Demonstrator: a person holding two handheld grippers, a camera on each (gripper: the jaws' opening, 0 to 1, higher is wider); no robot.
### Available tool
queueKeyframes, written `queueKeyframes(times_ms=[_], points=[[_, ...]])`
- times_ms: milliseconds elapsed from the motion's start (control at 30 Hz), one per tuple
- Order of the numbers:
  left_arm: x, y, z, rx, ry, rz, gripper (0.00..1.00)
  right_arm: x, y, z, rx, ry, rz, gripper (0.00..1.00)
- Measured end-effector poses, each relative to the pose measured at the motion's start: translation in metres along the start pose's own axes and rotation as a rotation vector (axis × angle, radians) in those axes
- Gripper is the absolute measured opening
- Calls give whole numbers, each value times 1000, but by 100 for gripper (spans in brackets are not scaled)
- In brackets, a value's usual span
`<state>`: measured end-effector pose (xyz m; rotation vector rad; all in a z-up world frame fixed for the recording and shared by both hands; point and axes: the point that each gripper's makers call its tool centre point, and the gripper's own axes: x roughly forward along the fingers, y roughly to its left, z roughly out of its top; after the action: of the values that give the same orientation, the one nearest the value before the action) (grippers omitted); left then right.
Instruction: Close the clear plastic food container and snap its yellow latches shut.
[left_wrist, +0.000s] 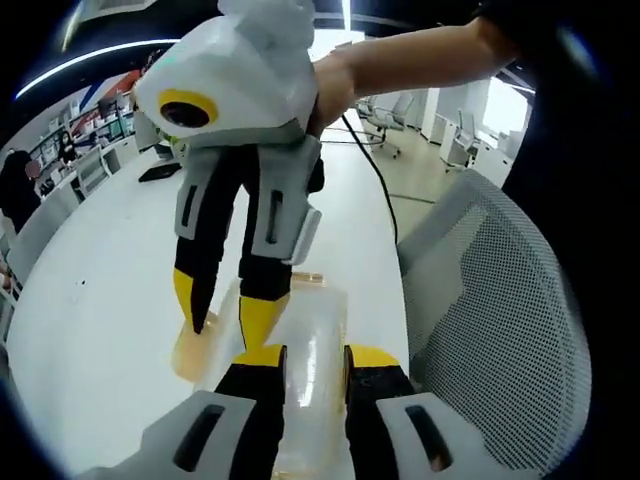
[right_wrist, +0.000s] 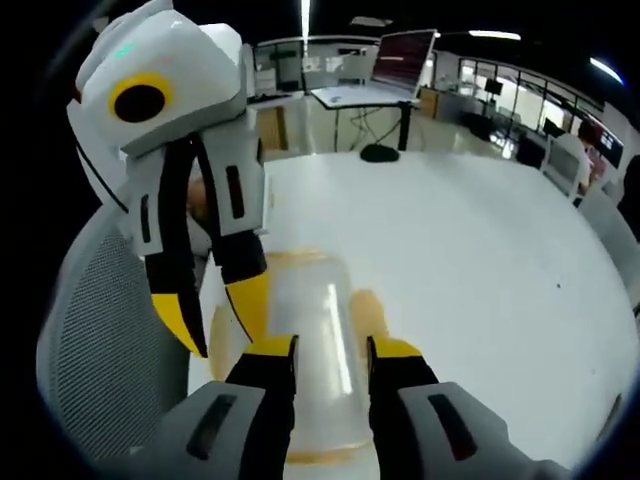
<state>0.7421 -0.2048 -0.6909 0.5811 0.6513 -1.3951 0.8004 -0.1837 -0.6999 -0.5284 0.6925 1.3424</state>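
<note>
Resting on the white table (left_wrist: 100, 330), the clear plastic food container (left_wrist: 305, 370) lay close to the table's edge, beside a grey mesh office chair (left_wrist: 500, 320). In the left gripper view it sat at about 6 o'clock, with its lid down and an amber-yellow latch (left_wrist: 190, 355) jutting out on the table at about 8 o'clock. The left gripper (left_wrist: 315, 362) rose from the bottom of that view, its yellow-tipped jaws spread a little apart and poised over the near end of the container; whether they touched the plastic could not be told. The right gripper (left_wrist: 228, 315) came down from 12 o'clock in the same view, held by a person's hand (left_wrist: 335, 85), its jaws apart with one tip down at the latch and the other on the lid's far end.

In the right gripper view the container (right_wrist: 310, 340) again lay at 6 o'clock, lengthwise away from the camera, a yellow latch (right_wrist: 368, 310) showing along its side at about 5 o'clock. The right gripper (right_wrist: 332, 352) had its jaws parted, straddling the container's near end. The left gripper (right_wrist: 215, 320) entered from 10 o'clock, jaws spread, tips reaching down to the container's far side by the chair (right_wrist: 100, 340). Desks and a monitor (right_wrist: 400, 50) stood well off at 12 o'clock.
</note>
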Motion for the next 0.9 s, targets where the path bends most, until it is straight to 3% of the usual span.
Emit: queueKeyframes(times_ms=[67,200,467,700,900], points=[[0,0,1,17,-8,-1,16,0,-1,0,-2,2,2,25],[-6,7,10,-24,-50,6,16,-1,-4,1,-2,2,-2,25],[-5,17,7,-5,-27,20,15,0,-7,-2,-1,14,-2,26],[3,16,-1,-6,-8,5,16,1,-9,-6,0,30,11,27],[2,0,-4,28,-3,-25,20,2,-9,-7,7,32,28,29]])
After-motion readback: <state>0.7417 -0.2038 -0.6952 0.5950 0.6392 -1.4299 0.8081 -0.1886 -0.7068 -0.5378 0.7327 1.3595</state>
